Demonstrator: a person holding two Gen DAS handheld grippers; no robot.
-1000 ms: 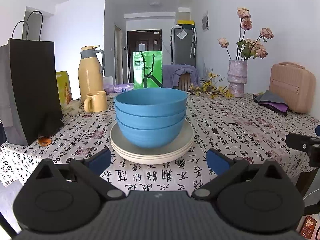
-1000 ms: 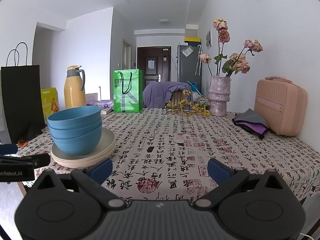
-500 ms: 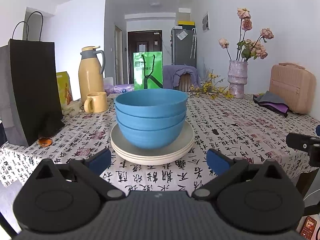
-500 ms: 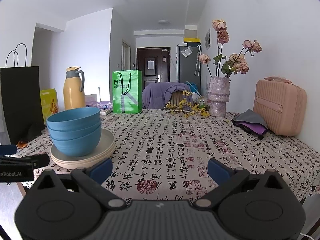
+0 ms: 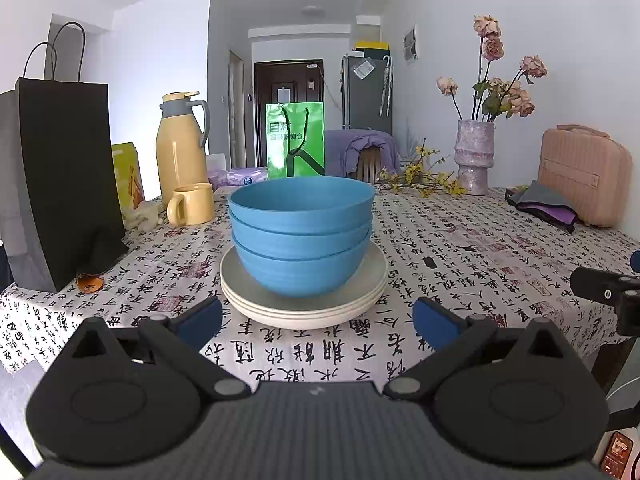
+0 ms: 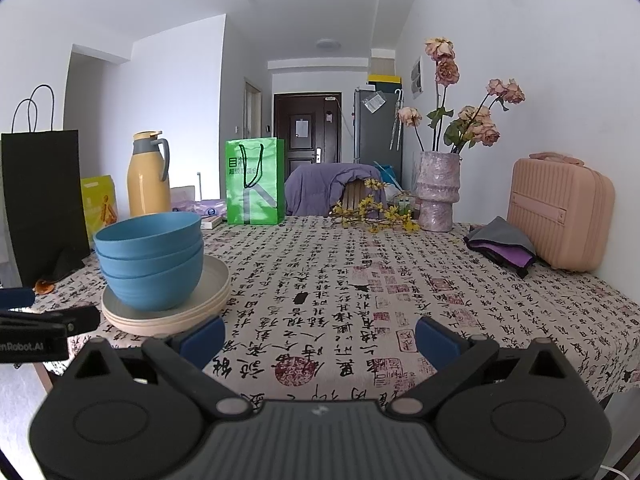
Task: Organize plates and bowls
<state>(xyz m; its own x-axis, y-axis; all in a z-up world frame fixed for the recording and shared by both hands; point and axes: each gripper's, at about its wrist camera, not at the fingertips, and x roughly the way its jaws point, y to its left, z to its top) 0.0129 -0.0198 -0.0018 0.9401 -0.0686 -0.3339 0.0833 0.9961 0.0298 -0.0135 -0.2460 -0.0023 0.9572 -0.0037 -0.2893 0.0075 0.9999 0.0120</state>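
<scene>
Three blue bowls [image 5: 301, 236], nested on stacked cream plates [image 5: 304, 304] on the surface [image 5: 460, 248], lie at 12 o'clock from your left gripper [image 5: 316, 320], the nearer one, and 10 o'clock from your right gripper [image 6: 319, 334]; both fingers gape wide, empty.

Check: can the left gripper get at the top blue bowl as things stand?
Probably yes. The left gripper is open and empty, facing the blue bowls stacked on the plates, with only bare tablecloth between. The mug sits behind, off to the side.
</scene>
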